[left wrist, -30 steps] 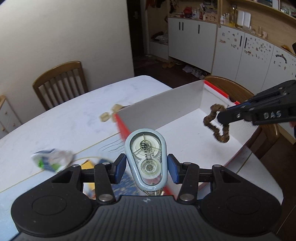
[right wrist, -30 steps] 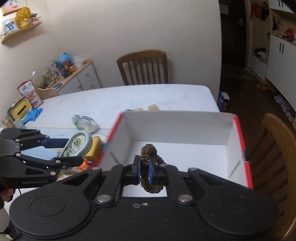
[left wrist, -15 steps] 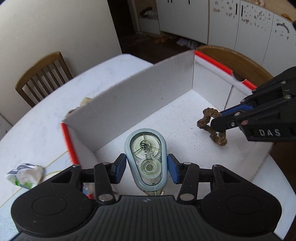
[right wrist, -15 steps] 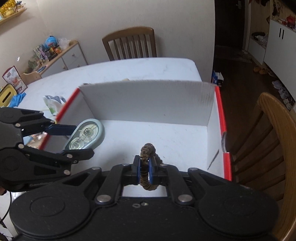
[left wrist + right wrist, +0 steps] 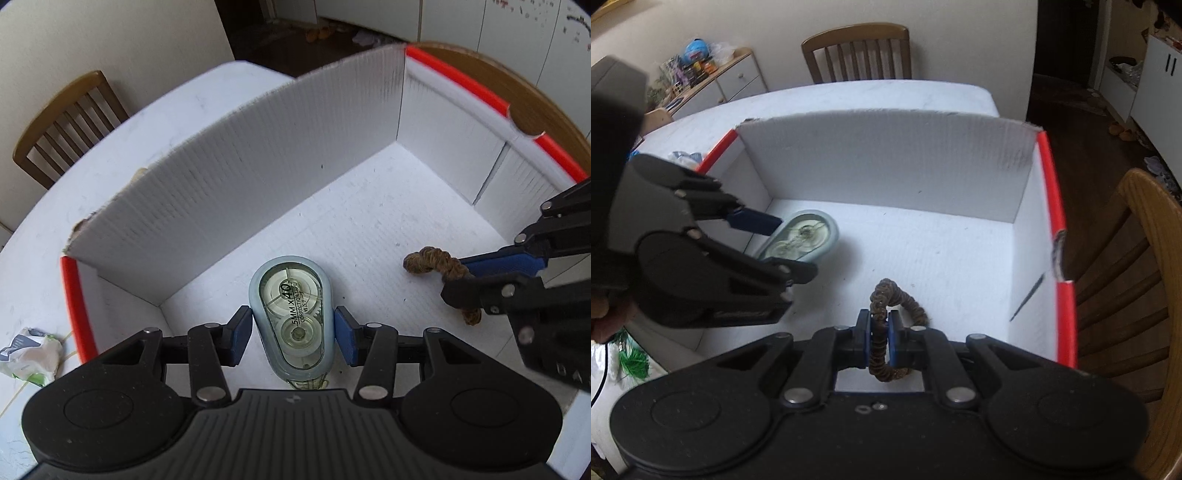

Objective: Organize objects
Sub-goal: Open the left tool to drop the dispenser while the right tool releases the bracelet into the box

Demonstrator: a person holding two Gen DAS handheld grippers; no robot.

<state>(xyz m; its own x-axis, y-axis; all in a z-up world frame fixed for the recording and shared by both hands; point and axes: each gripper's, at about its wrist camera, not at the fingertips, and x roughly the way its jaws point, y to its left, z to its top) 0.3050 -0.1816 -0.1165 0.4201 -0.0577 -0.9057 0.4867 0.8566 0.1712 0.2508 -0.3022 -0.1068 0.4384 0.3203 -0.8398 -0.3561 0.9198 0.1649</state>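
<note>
Over the last second we have lowered both tongs from above the surface into the white box (image 5: 295, 155): left tongs (image 5: 293, 330) clamp the correction tape (image 5: 290, 314), right tongs (image 5: 879, 341) pinch the brown hair tie (image 5: 886, 295) (both near the floor); release is next.

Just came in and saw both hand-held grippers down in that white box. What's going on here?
A person is tidying small things into the white cardboard box with red edges. The left gripper is clamped on a correction tape dispenser, held just above the box floor near its left wall. The right gripper is shut on a brown twisted hair tie, also inside the box. Neither item is released yet. A crumpled wrapper lies on the table outside.
</note>
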